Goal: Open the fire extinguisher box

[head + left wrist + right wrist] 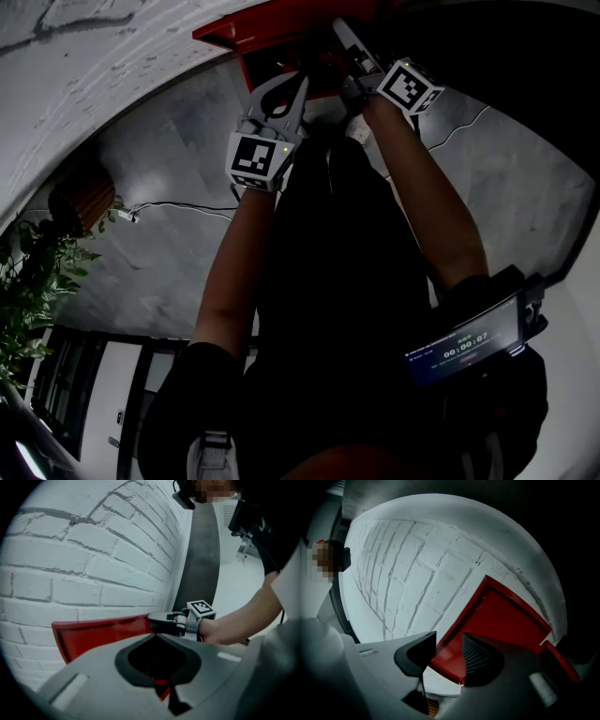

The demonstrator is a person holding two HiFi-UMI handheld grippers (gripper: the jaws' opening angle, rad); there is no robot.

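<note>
The red fire extinguisher box (234, 33) hangs on a white brick wall, its red door (98, 637) swung out from the wall. In the right gripper view the door (497, 616) fills the middle, and its lower edge lies between the jaws of my right gripper (447, 641). Those jaws stand apart, and the left pad is clear of the metal. From the left gripper view, the right gripper (161, 623) sits at the door's top edge. My left gripper (157, 637) is just below it with its tips together. A red sliver shows low between its fingers; whether it is pinched is unclear.
The white brick wall (93, 550) runs behind the box, with a dark pillar (201, 559) beside it. On the floor lie a thin white cable (178, 204) and a potted plant (28, 281) at the left. A screen device (459, 347) is strapped to the right forearm.
</note>
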